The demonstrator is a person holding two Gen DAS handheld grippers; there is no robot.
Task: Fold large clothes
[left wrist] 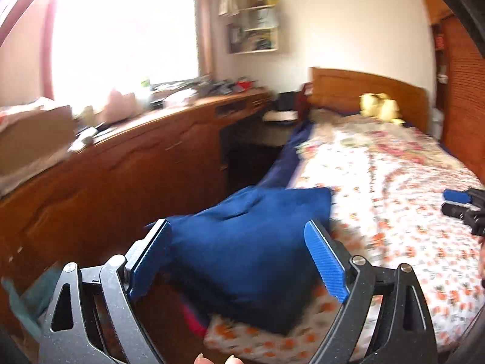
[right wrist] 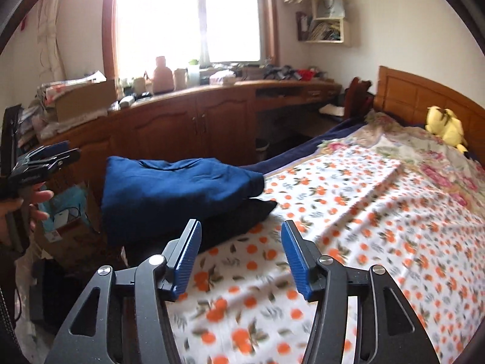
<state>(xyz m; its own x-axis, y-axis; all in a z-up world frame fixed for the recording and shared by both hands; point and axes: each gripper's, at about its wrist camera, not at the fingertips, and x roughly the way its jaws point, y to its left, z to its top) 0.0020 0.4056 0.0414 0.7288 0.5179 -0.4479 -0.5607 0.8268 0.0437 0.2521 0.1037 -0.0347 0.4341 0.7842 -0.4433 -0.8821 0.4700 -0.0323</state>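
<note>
A folded blue garment [left wrist: 251, 242] lies at the near left corner of the bed, on top of a darker folded garment [right wrist: 242, 215]. My left gripper [left wrist: 238, 227] hovers just in front of the blue garment with its jaws wide apart, and its blue pads [left wrist: 151, 257] touch nothing. My right gripper [right wrist: 241, 226] is open above the bedspread, close to the dark garment's edge, and holds nothing. The right wrist view shows the blue garment [right wrist: 175, 188] with the left gripper [right wrist: 71, 149] at the far left, held by a hand [right wrist: 36, 200]. The right gripper [left wrist: 445, 202] shows at the right edge of the left wrist view.
The bed has an orange-flowered bedspread [right wrist: 348, 227], a wooden headboard [right wrist: 424, 97] and a yellow plush toy [right wrist: 445, 127]. A long wooden cabinet [right wrist: 188, 127] with a cluttered top runs under the window. Cardboard boxes and bags [right wrist: 66, 221] stand on the floor beside the bed.
</note>
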